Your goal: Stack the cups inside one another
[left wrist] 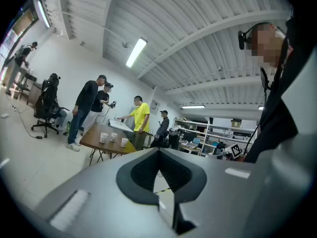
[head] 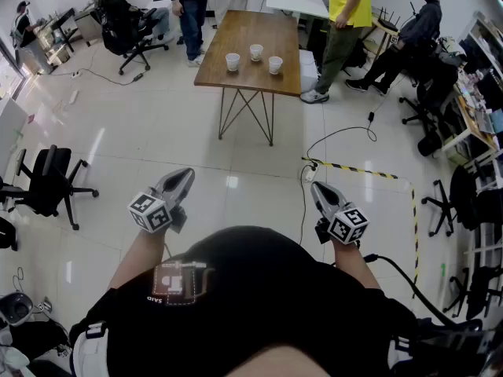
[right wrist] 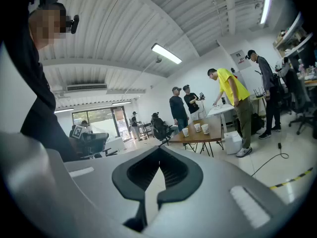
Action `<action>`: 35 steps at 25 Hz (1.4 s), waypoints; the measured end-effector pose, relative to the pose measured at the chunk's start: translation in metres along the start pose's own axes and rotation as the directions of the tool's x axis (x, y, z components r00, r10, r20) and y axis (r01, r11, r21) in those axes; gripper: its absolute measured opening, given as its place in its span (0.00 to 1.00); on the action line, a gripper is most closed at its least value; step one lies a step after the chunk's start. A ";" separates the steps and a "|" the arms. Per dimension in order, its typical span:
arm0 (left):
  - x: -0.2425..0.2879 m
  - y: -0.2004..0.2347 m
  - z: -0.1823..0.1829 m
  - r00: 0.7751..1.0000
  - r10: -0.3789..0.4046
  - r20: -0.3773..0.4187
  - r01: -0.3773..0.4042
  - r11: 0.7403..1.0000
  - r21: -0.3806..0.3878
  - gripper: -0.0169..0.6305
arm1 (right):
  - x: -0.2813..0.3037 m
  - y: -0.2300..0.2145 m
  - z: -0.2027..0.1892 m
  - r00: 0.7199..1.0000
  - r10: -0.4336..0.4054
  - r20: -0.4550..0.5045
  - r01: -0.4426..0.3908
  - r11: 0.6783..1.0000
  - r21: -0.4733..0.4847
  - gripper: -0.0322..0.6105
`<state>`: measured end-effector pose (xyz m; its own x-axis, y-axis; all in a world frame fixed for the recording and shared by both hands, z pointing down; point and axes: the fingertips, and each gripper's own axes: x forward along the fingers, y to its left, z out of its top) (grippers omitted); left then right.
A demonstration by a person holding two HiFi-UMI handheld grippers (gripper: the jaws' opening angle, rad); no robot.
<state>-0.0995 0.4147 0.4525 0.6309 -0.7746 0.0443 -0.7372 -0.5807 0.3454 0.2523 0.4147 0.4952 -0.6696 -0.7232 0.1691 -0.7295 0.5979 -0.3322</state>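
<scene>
Three white paper cups stand apart on the far wooden table (head: 244,30): a left cup (head: 233,62), a middle cup (head: 257,52) and a right cup (head: 275,65). They also show small and distant in the left gripper view, cups (left wrist: 114,137), and in the right gripper view, cups (right wrist: 197,128). My left gripper (head: 187,176) and right gripper (head: 315,186) are held close to my body, several steps short of the table. Both are shut with nothing between the jaws; the tips meet in the left gripper (left wrist: 159,151) and right gripper (right wrist: 159,150) views.
A person in a yellow shirt (head: 346,6) stands at the table's right far corner, others (head: 189,10) at its left. Black office chairs (head: 47,181) stand left, another (head: 130,26) far left. A cable (head: 338,136) and yellow-black tape (head: 369,171) lie on the tiled floor.
</scene>
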 end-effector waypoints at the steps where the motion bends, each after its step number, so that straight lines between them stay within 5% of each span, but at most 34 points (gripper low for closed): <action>1: 0.005 -0.007 -0.003 1.000 0.003 0.000 -0.003 1.000 -0.002 0.02 | -0.005 -0.005 -0.001 1.000 0.004 -0.005 -0.004 1.000 -0.005 0.07; 14: 0.041 -0.046 -0.020 0.999 0.037 -0.002 -0.037 0.999 -0.016 0.02 | -0.013 -0.050 0.001 0.995 0.068 -0.072 -0.071 0.996 -0.048 0.07; 20: 0.056 0.009 -0.009 0.999 0.036 0.024 -0.035 0.999 -0.042 0.02 | 0.037 -0.051 0.008 0.994 0.065 -0.089 -0.071 0.995 -0.066 0.07; 35: 0.146 0.199 0.065 0.976 -0.204 -0.075 0.207 0.978 0.037 0.02 | 0.217 -0.059 0.073 0.991 -0.132 -0.014 0.131 0.990 -0.048 0.07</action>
<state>-0.1697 0.1695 0.4671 0.7845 -0.6186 0.0432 -0.5988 -0.7376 0.3120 0.1602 0.1972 0.4840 -0.5697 -0.7906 0.2245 -0.8166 0.5140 -0.2626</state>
